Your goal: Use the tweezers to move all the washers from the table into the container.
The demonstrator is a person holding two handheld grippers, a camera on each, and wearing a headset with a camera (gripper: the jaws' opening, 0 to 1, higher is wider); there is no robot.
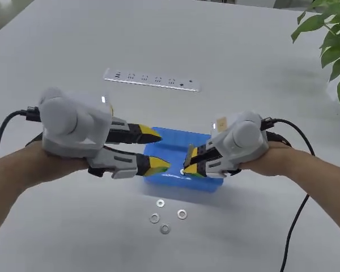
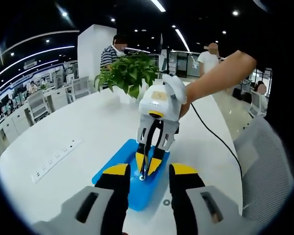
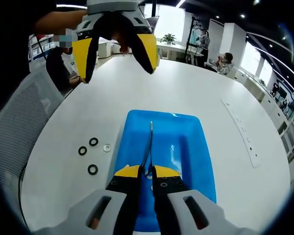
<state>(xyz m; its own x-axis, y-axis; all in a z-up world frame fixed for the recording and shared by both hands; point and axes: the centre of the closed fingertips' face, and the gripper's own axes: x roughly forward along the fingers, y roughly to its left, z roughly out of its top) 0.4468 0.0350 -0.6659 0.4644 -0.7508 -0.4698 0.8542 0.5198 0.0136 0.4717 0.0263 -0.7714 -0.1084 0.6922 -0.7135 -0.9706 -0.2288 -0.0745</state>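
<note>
The right gripper [image 3: 147, 171] clenches the tweezers [image 3: 150, 147], which lie lengthwise over the blue container [image 3: 186, 142] with tips toward the slack, gaping left gripper [image 2: 149, 170], and four washers [image 1: 182, 214] sit beside the container's long edge.

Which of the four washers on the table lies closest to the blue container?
The pale washer, just off the blue container rim; the three darker-looking washers lie farther out.
</note>
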